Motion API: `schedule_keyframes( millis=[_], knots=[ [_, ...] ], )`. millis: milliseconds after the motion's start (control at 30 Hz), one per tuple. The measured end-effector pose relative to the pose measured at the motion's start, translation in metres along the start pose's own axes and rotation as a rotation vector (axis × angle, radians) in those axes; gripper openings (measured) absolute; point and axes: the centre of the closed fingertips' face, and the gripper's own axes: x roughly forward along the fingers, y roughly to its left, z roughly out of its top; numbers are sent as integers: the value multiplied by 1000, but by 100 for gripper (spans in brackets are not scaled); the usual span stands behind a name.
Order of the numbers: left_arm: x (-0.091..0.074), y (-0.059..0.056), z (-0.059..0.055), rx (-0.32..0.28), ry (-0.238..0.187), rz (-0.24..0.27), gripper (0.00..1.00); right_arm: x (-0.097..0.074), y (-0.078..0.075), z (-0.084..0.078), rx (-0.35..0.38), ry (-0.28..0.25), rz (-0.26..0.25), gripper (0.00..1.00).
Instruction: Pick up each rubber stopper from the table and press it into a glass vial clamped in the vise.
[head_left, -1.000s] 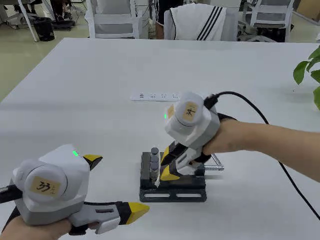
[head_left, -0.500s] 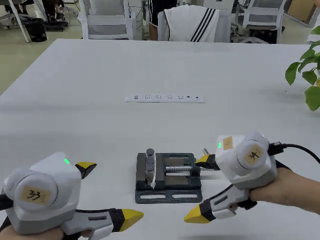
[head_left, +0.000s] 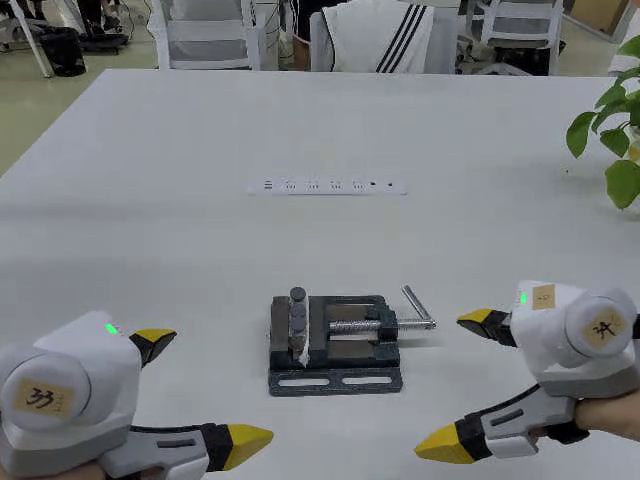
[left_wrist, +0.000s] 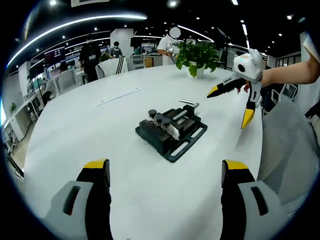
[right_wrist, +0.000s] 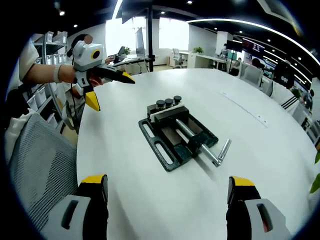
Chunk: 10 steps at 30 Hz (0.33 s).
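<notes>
A black vise (head_left: 335, 345) stands on the white table (head_left: 200, 230) with three glass vials (head_left: 297, 315) clamped in a row at its left end, each topped by a dark rubber stopper. My left gripper (head_left: 200, 392) is open at the lower left, apart from the vise. My right gripper (head_left: 458, 383) is open at the lower right, also apart from it. In the left gripper view the vise (left_wrist: 172, 130) and vials (left_wrist: 160, 119) lie ahead of the open gripper (left_wrist: 165, 172). In the right gripper view the vise (right_wrist: 180, 132) and vials (right_wrist: 167, 104) lie ahead of the open gripper (right_wrist: 168, 184). Nothing is held.
The vise's metal handle (head_left: 418, 305) sticks out to the right. A white power strip (head_left: 328, 185) lies across mid-table. A green plant (head_left: 605, 140) stands at the right edge. Chairs (head_left: 385, 35), one draped with a striped jacket, line the far side.
My right gripper has pulled away from the vials in the vise, moving right and toward me, and now hovers open. The left gripper has barely moved.
</notes>
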Motion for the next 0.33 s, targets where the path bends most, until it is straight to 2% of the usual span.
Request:
schedule_keyframes(
  millis=[100, 200, 233, 333],
  knots=[
    [-2, 3, -4, -12, 3, -2, 94, -7, -3, -6, 37, -14, -20, 99],
    [-4, -3, -9, -53, 17, -23, 99, -11, -5, -11, 58, -19, -29, 99],
    [-5, -1, -14, -57, 29, -15, 99, -12, -4, -12, 70, -28, -27, 99],
    [-10, 2, -18, -64, 27, -2, 99, -14, -3, -16, 83, -31, -34, 99]
  ],
)
